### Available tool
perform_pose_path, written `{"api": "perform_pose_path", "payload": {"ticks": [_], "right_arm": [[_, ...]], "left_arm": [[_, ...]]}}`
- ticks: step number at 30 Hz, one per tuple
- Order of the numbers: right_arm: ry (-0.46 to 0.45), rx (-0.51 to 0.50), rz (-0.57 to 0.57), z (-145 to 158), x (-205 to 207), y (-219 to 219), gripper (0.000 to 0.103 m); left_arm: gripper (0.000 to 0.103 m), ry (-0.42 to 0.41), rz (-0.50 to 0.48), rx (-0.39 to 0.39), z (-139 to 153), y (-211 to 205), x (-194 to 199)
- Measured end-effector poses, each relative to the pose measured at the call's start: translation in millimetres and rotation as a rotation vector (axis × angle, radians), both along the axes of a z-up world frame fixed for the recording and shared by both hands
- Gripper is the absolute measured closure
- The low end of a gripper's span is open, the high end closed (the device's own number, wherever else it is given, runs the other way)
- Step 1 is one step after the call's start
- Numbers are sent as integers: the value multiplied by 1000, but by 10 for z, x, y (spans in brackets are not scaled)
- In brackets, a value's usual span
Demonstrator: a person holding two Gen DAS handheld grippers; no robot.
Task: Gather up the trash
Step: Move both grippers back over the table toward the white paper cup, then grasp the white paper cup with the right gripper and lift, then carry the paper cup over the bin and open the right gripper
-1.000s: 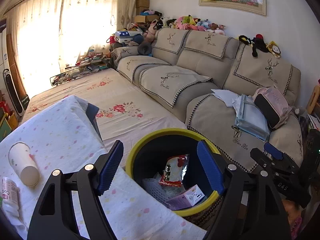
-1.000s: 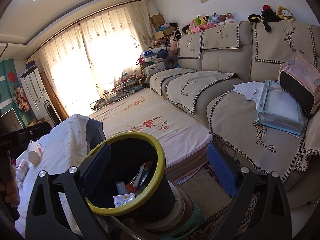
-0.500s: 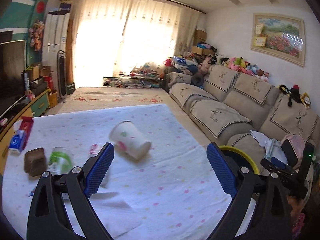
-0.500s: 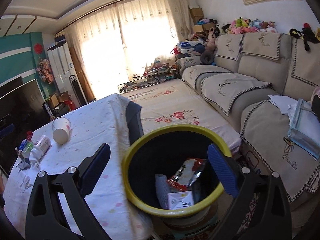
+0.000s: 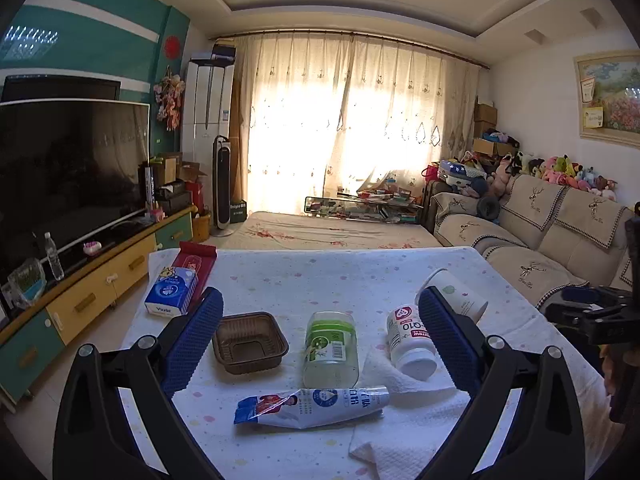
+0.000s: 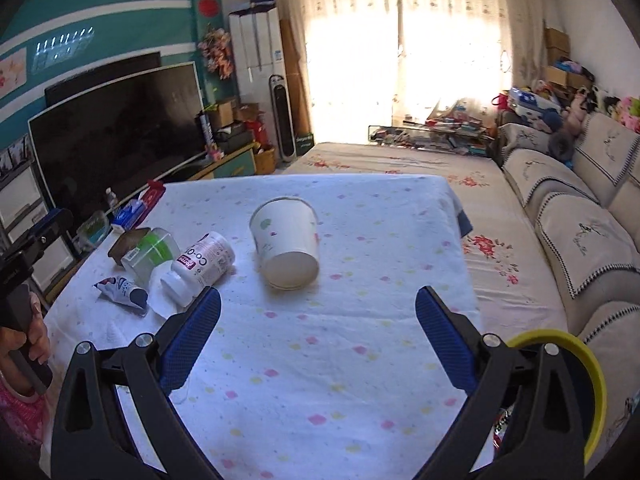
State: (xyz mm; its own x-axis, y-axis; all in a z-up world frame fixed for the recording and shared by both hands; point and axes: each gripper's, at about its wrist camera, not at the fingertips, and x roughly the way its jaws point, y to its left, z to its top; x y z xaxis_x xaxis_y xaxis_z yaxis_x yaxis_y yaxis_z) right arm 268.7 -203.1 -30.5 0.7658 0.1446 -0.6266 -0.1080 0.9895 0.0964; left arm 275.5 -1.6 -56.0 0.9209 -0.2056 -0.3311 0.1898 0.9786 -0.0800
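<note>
Blue-padded jaws of the left gripper (image 5: pixel 320 332), just opened further, and the right gripper (image 6: pixel 318 336) are being held wide and empty over the table (image 6: pixel 340 360), facing the cup (image 6: pixel 286 248).

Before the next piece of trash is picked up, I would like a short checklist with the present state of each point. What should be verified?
1. Left tongs open and empty: ok; the jaws have just been opening, with nothing between them.
2. Right tongs open and empty: ok.
3. Trash left on the table: ok; paper cup, pill bottle, jar, brown tray and wrapper all lie there.
4. Cup free to grasp: ok; it lies on its side, apart from the other things.
5. Bin near: ok; its yellow rim shows beside the table.
6. Room left in the bin: cannot tell; its inside is hidden.
</note>
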Motion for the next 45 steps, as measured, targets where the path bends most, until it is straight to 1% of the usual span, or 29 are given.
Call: {"api": "perform_pose_path", "payload": {"ticks": [2,3,5,9,13,17,18,19,20,21,22,23,29,34,40,45], "right_arm": [[31,-13,54,-66,220,137,10],[42,-27,68,-103,317,183,10],[68,-78,70,-176,527,283,10],[119,-123,71,-341,856,375,10],[165,-111,55,-480,1103,410,10],[186,-100,47,-557,1256,437,11],[191,-95,45,-565,1289,440,17],[198,-90,45,-573,1301,445,20],[208,-83,49,-579,1311,447,26],[217,-76,52,-588,1329,452,29],[225,-72,56,-591,1338,456,37],[231,-70,60,-593,1341,458,41],[208,-58,60,-533,1193,472,44],[181,-23,59,-386,962,409,44],[126,23,43,-199,541,232,44],[69,40,-13,-64,112,-53,44]], "left_arm": [[6,0,12,-20,-4,80,21],[6,1,14,-24,-10,55,32],[6,2,35,-23,-20,33,18],[6,19,31,-45,-44,28,23],[6,35,24,-51,-74,16,51],[6,39,22,-47,-77,0,44],[6,39,21,-47,-77,0,45],[6,41,21,-47,-83,-4,49],[6,45,20,-47,-92,-8,56],[6,47,18,-47,-95,-13,55],[6,49,17,-46,-98,-16,64],[6,48,16,-44,-103,-22,66],[6,48,18,-37,-108,-32,56],[6,54,23,-39,-118,-16,79],[6,51,27,-31,-126,-22,82],[6,53,32,-26,-137,-25,90]]}}
